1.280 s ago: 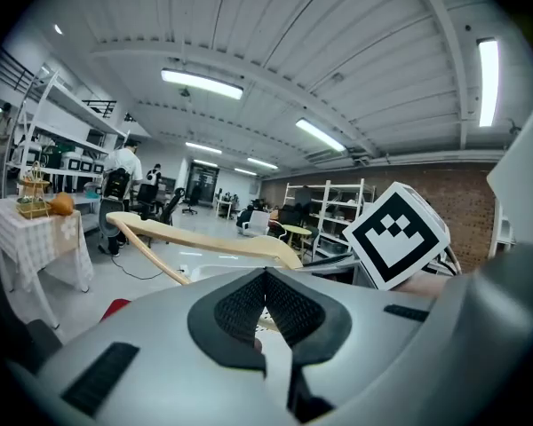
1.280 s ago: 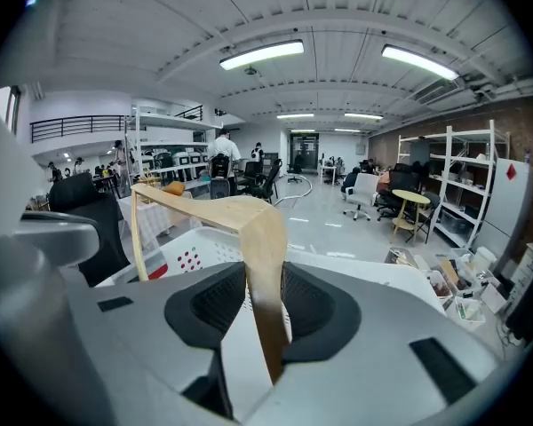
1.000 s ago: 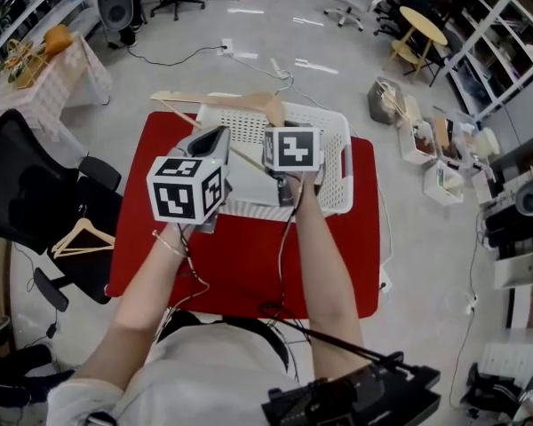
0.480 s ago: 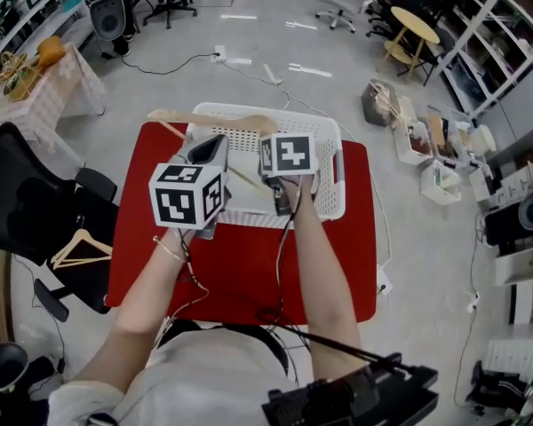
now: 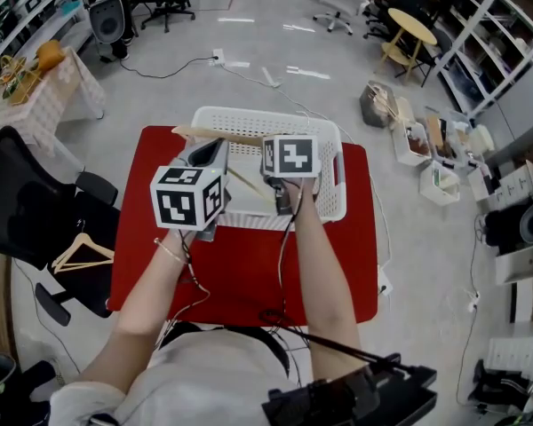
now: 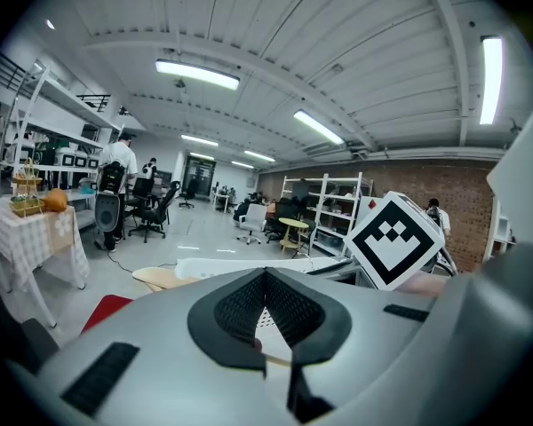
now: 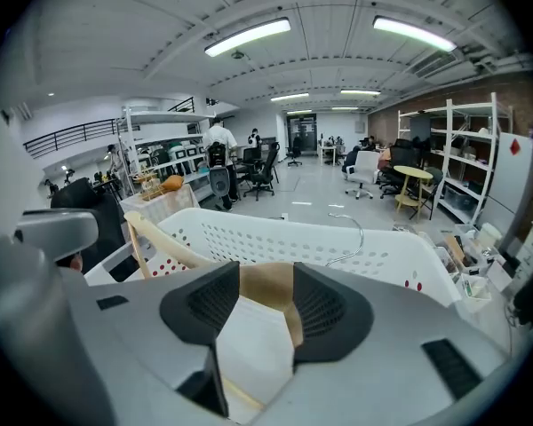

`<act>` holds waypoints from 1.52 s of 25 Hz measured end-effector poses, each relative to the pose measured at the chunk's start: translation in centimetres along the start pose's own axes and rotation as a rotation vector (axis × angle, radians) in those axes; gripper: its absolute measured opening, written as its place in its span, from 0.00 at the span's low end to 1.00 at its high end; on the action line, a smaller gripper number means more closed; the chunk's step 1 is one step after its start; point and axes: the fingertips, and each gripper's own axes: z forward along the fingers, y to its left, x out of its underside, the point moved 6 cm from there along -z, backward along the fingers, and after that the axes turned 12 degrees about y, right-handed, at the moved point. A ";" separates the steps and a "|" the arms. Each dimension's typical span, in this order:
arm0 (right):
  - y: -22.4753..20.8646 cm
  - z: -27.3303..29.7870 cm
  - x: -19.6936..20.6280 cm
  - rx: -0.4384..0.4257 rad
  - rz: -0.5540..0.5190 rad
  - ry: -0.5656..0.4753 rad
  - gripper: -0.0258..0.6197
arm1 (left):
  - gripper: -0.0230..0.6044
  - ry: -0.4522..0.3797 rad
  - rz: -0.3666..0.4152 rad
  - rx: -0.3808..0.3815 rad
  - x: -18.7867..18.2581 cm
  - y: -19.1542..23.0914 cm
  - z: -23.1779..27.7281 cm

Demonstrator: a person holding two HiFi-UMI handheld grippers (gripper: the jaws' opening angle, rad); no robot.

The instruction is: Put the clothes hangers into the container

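A wooden hanger (image 5: 192, 132) lies across the white basket (image 5: 330, 131), its left end sticking out over the left rim. In the right gripper view its shoulder (image 7: 265, 293) sits between the jaws of my right gripper (image 7: 266, 278). Those jaws have just been opening and now stand wide, with their pads off the wood. The hanger's arm (image 7: 156, 235) and wire hook (image 7: 356, 234) rest inside the basket. My left gripper (image 6: 266, 278) hovers at the basket's left near corner, its fingertips meeting, with nothing seen between them. A second wooden hanger (image 5: 82, 245) lies on the black chair to the left.
The basket stands at the far side of a red table (image 5: 249, 264). A black chair (image 5: 35, 211) is beside the table's left edge. Cables run across the floor beyond, where small bins (image 5: 426, 149) and a round table (image 5: 413, 25) stand at the right.
The hanger has come down from above the basket's far rim to lie in the basket. The right jaws have opened. Both hands stay almost in place.
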 end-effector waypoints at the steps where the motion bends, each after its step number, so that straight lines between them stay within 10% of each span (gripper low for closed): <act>1: 0.1 -0.2 -0.2 0.006 0.005 -0.008 0.32 | 0.04 -0.001 -0.001 -0.001 0.0 0.2 -0.1; 19: 7.2 -6.4 -1.1 0.091 0.103 -0.166 0.26 | 0.04 -0.016 0.014 0.040 0.6 3.9 -6.4; 38: 16.2 -11.2 8.2 0.199 0.224 -0.331 0.09 | 0.04 0.021 0.030 0.154 6.4 5.8 -10.8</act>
